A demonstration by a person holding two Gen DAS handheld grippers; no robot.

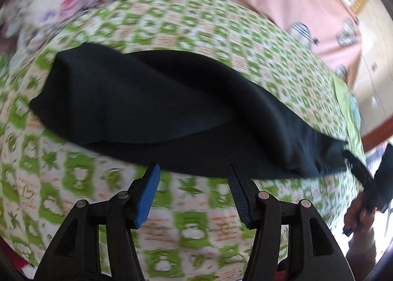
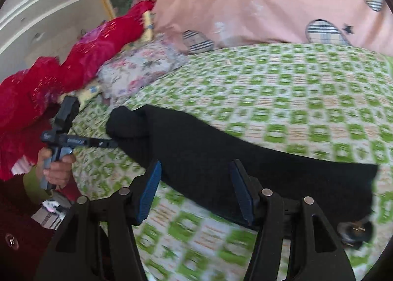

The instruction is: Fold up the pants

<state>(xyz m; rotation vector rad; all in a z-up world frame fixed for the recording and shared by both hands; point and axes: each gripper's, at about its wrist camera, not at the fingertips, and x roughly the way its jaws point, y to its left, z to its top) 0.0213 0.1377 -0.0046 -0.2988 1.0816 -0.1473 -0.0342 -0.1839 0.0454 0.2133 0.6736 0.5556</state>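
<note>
Black pants [image 1: 152,109] lie in a long folded strip across the green-and-white bedspread [image 1: 186,222]. My left gripper [image 1: 193,170] is open just short of their near edge, with nothing between its fingers. At the right rim of the left wrist view, the right gripper [image 1: 357,164] reaches the pants' right end. In the right wrist view the pants [image 2: 221,153] run from upper left to lower right. My right gripper [image 2: 196,165] stands open over their near edge, its pads pressing nothing. The left gripper [image 2: 108,143], held by a hand [image 2: 59,170], points at the pants' left end.
A pink duvet [image 2: 270,3] with striped hearts lies along the far side of the bed. A floral pillow [image 2: 140,67] and red cloth [image 2: 81,59] are at the left. A small dark object [image 2: 353,231] lies beside the pants' right end. A cream wardrobe [image 1: 375,64] stands beyond the bed.
</note>
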